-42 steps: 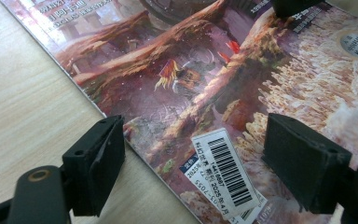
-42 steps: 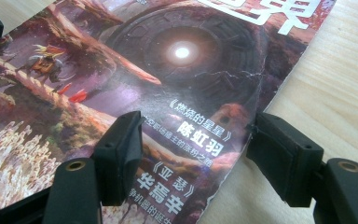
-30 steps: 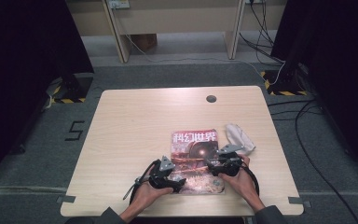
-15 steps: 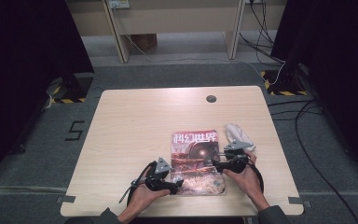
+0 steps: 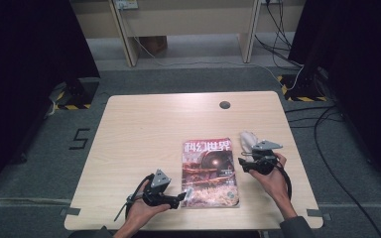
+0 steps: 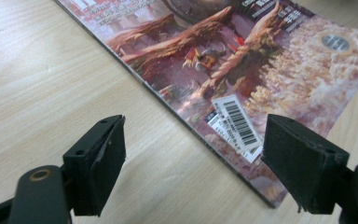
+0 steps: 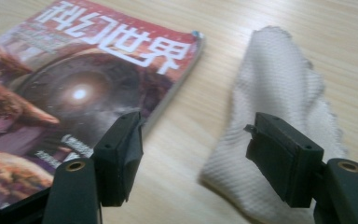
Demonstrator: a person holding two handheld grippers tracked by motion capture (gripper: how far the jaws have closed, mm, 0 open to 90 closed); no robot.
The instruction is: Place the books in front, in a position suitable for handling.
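A magazine with a reddish cover and white title characters lies flat on the wooden table, near its front edge. My left gripper is low at the magazine's near left corner. In the left gripper view its jaws stand open, and the barcode corner of the magazine lies ahead between them. My right gripper is just off the magazine's right edge, beside a crumpled white cloth. Its jaws are open and have just been closing a little, with nothing held. They frame the magazine and the cloth.
A dark round cable hole sits near the table's far edge. The left and far parts of the tabletop are bare wood. Cables run across the floor to the right of the table, and white desk legs stand beyond it.
Both grippers have drawn apart off the magazine's cover. The left went left and toward the person, to the near corner. The right went right and away, next to the cloth.
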